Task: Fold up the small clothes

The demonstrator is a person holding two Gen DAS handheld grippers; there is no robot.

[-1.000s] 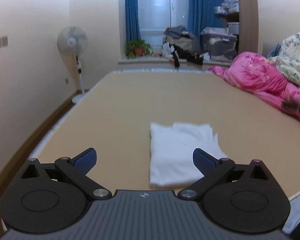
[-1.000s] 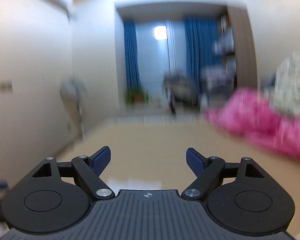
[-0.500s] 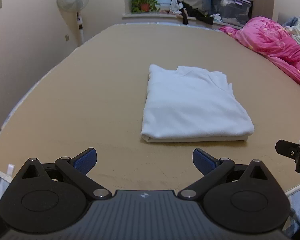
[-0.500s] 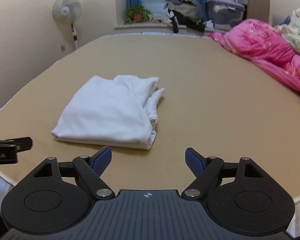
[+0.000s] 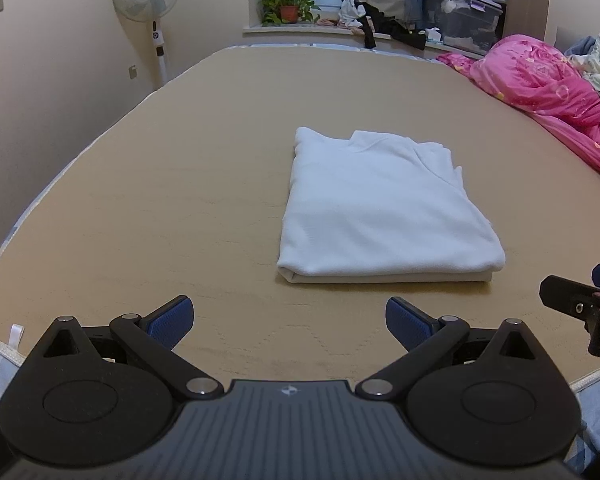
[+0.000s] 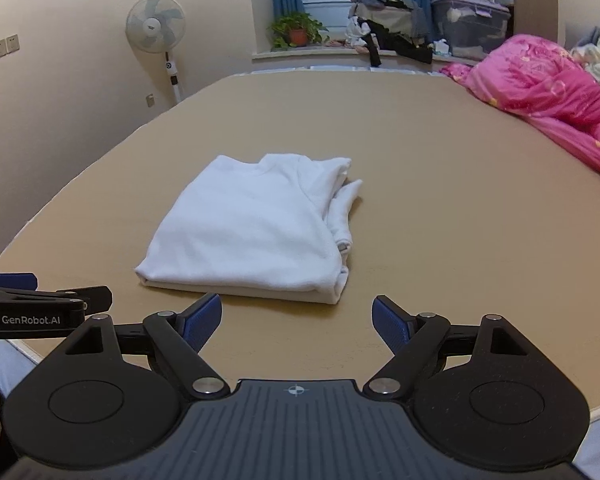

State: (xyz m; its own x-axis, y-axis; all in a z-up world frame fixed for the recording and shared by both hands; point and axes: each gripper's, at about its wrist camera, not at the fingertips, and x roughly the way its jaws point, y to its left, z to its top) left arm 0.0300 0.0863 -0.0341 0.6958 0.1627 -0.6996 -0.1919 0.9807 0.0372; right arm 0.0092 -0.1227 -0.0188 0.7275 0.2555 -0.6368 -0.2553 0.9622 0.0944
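Both of your grippers hang just short of the near edge of the bed [image 5: 148, 216], and both have dropped and tipped downward within the last second; a second ago the right view was a blur of wall and curtains, and now it looks steadily down at the white shirt [image 6: 256, 232]; your left gripper [image 5: 290, 316] has its jaws spread wide with nothing between them, and your right gripper [image 6: 297, 314] is the same, wide and empty; the shirt lies flat in a neat rectangle on the tan surface, slightly ahead of both tools and touched by neither, with its thick folded edge facing you and looser layers and a sleeve end peeking out on its right side; the pink quilt [image 5: 540, 80] sits well apart on the right; I judge from the tidy shape that most of the folding is done, and this settling of the views suggests you are either inspecting the result or lining up one last fold; if you go in again, mind the loose right-hand layers, which look likely to slip out of line.
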